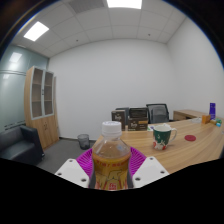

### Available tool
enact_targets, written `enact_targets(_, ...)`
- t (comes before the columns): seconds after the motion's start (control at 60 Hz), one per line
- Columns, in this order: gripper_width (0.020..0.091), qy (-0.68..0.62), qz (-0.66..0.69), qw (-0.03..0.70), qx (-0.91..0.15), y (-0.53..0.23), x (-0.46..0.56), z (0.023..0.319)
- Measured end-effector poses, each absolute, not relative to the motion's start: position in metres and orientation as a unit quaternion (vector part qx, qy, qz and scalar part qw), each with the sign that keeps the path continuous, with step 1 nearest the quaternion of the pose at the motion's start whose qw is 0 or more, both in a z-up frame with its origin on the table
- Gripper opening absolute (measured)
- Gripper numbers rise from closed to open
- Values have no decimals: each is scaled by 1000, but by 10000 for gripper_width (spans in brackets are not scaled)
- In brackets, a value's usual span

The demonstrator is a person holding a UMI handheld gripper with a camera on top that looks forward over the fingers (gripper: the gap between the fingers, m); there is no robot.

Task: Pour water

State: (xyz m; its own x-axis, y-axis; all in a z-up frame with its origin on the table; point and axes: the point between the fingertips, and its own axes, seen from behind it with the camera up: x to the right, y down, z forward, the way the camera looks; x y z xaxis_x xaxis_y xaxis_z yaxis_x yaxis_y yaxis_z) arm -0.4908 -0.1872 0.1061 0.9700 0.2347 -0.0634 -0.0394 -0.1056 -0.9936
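A clear bottle (111, 158) with a white cap, amber liquid and an orange label stands upright between my fingers. My gripper (111, 168) is shut on the bottle, its magenta pads (88, 160) pressing both sides. Just beyond the bottle, to the right, a white cup with a green pattern (162, 136) stands on the light wooden table (195, 145). The bottle is held above the table's near end.
A blue bottle (211, 110) and small items stand at the table's far right. Dark chairs and equipment (140, 116) line the back wall. A bookcase (40, 95) and a dark sofa (22, 143) are at the left, with a bin (83, 141) on the floor.
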Motion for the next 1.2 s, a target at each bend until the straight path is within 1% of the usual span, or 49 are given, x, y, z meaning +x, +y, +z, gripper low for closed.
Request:
enact_targets(0.133,431,17,221,628,-746,-147,-490,118)
enact_targets(0.283,431,140,339,594,-716,-89,-464,154)
enact_targets(0.367,432,220,394,575,-683,-58,-443,164)
enact_targets(0.417,431,281,447,537,-658,-43,-437,168)
enact_targets(0.483,429,355,514,476,-619,-17,-431,164)
enact_targets(0.583,431,437,581,396,-561,9,-427,164)
enact_targets(0.6,430,448,586,387,-554,14,-425,159)
enact_targets(0.65,429,479,599,366,-527,21,-417,159)
enact_targets(0.75,441,522,613,343,-483,27,-401,162)
enact_targets(0.767,440,529,612,341,-478,34,-402,155)
enact_targets(0.867,442,550,622,324,-454,35,-399,155)
enact_targets(0.883,441,554,622,320,-451,31,-396,158)
enact_targets(0.933,442,557,623,316,-450,38,-400,151)
enact_targets(1.067,441,545,621,323,-462,36,-405,155)
enact_targets(1.133,441,519,612,351,-483,33,-406,171)
enact_targets(1.183,441,469,601,401,-508,26,-403,198)
enact_targets(1.2,440,460,590,418,-515,26,-398,213)
